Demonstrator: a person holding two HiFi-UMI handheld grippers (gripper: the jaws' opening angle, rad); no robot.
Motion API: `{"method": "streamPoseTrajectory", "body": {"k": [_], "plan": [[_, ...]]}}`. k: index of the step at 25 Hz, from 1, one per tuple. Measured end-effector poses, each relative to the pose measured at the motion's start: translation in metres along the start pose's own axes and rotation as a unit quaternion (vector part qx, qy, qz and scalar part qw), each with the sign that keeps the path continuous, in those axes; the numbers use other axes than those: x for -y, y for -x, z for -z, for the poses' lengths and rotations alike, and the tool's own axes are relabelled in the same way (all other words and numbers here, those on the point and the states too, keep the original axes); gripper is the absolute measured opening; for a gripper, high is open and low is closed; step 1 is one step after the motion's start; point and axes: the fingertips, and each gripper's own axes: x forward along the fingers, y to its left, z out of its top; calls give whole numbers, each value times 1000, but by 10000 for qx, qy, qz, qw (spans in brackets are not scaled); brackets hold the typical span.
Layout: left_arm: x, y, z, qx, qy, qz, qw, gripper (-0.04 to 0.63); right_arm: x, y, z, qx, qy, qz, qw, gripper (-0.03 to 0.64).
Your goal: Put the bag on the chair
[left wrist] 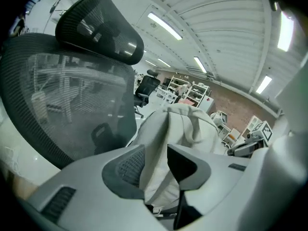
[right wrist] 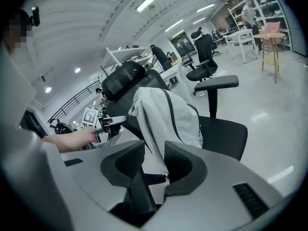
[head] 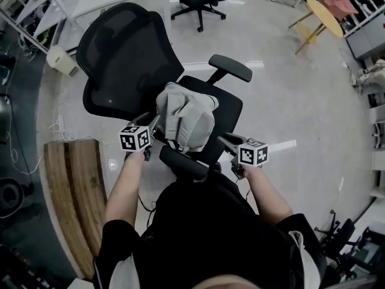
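Grey bag (head: 185, 120) upright on the black chair (head: 120, 59) seat, left tool (left wrist: 154, 158) at the bag's 8 o'clock, jaws spread, fabric lying loose between them, right tool (right wrist: 154, 152) at 4 o'clock, jaws spread, bag edge in the gap

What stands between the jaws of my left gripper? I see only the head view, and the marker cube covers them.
Observer: In the left gripper view, the left gripper has its jaws apart, and a fold of the light grey fabric bag lies between them; the pads do not seem to press it.
Operator: And the right gripper?
Observer: The right gripper is open too; the bag's edge shows through the gap of its jaws.
Operator: Does the bag stand by itself?
Observer: It seems so: in the right gripper view it stands upright on the seat of the black mesh office chair, a dark strap down its side.
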Motion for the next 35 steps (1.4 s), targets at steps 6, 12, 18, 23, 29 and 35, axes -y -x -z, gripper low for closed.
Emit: {"method": "streamPoseTrajectory", "body": {"k": [6, 12, 18, 23, 29, 35], "plan": [[27, 6, -11, 238, -87, -220, 9994, 153, 14, 33, -23, 219, 65, -240, 9995, 143], [73, 21, -23, 522, -100, -340, 9980, 149, 18, 65, -56, 564, 258, -431, 9971, 138], [126, 46, -46, 967, -275, -469, 9938, 144, 5, 92, -79, 790, 585, -844, 9916, 135], [175, 64, -52, 1264, -339, -583, 9897, 139, -9, 112, -93, 966, 939, -1169, 9840, 128], [224, 87, -55, 1472, -559, -572, 9859, 133, -48, 129, -105, 1046, 1453, -1662, 9697, 103], [239, 128, -66, 1807, -1012, -741, 9755, 129, -102, 137, -100, 1159, 1872, -1915, 9565, 103]]}}
